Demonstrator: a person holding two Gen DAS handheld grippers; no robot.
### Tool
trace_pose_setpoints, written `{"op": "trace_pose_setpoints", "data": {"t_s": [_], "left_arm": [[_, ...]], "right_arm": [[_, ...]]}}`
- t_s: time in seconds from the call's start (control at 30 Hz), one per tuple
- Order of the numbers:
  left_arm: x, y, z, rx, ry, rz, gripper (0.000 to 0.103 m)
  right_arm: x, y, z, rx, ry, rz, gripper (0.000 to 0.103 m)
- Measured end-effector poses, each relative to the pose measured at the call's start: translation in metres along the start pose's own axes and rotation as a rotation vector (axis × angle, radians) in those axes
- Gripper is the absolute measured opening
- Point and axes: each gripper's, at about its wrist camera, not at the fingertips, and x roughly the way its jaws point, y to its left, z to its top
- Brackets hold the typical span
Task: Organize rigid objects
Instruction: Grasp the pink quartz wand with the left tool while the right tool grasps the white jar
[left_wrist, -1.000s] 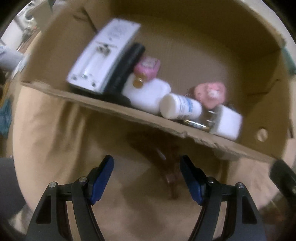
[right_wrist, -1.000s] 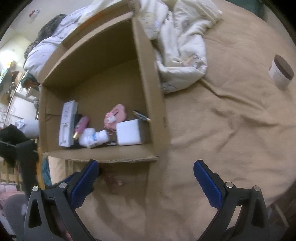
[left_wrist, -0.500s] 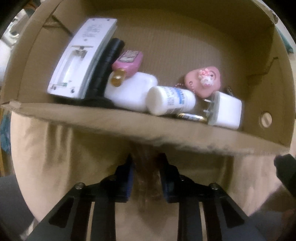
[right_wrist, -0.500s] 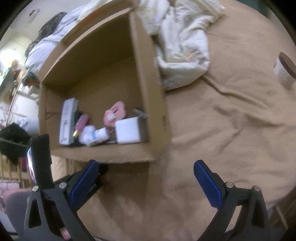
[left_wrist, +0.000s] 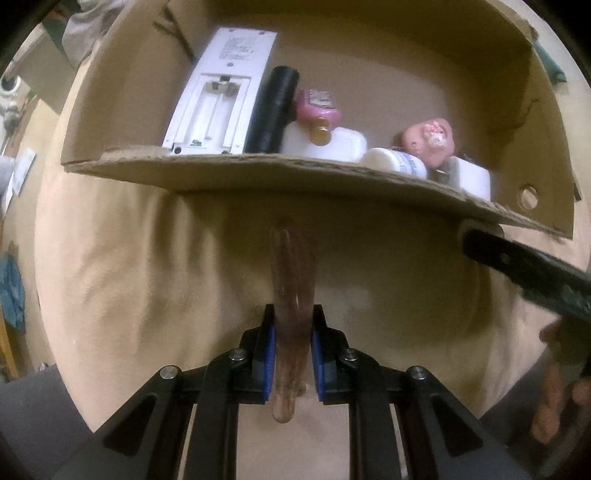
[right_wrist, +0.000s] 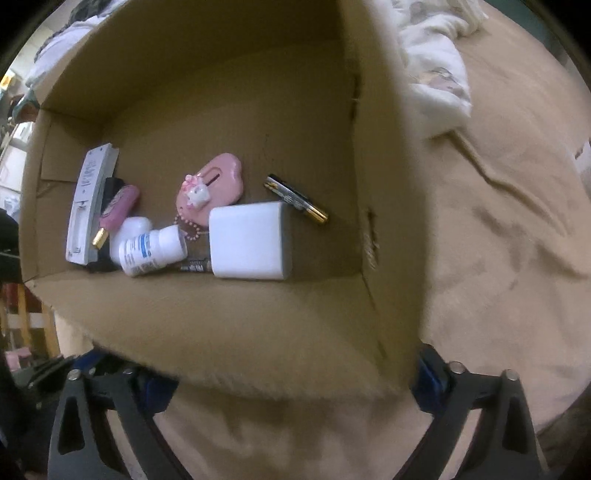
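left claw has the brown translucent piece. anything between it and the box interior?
Yes: the cardboard box's near wall stands directly ahead of the brown translucent piece held in the left claw, so it has to go over that edge. Behind it, items crowd the box's near side, the white remote included.

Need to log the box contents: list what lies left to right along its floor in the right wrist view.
White remote → pink perfume bottle → white pill bottle → white charger block → battery.

A wide tan fleece blanket (right_wrist: 498, 258) covers the bed. A crumpled white cloth (right_wrist: 439, 85) lies on it at the far side. Wooden furniture legs (right_wrist: 33, 325) stand at the left edge, in dim warm light.
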Motion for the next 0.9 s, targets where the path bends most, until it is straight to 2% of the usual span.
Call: {"op": "trace_pose_setpoints", "data": {"t_s": [0.03,0.1,0.17,0.4,0.5,0.77,0.9], "left_arm": [[-0.001,-0.002,-0.002,0.003,-0.004,-0.008,0.015],[-0.008,0.005,-0.008,0.01,-0.01,-0.036,0.015],[-0.015,-0.002,-0.011,0.032,-0.03,-0.047,0.015],[-0.038,-0.015,-0.018,0.064,-0.071,-0.058,0.015],[-0.05,0.012,-0.02,0.078,-0.078,-0.066,0.015],[-0.088,0.019,-0.033,0.07,-0.109,-0.017,0.015],[-0.103,0.03,-0.041,0.07,-0.132,0.048,0.015]], "right_arm": [[0.003,0.003,0.001,-0.005,0.001,-0.008,0.085],[0.006,0.006,0.003,-0.013,0.003,-0.029,0.062],[0.004,0.007,0.004,-0.014,-0.009,-0.038,0.05],[-0.011,0.009,-0.003,-0.05,-0.033,-0.008,0.049],[-0.022,0.006,-0.01,-0.044,-0.037,0.035,0.049],[-0.056,0.005,-0.038,-0.095,-0.059,0.085,0.049],[-0.064,0.007,-0.044,-0.118,-0.069,0.077,0.049]]}}
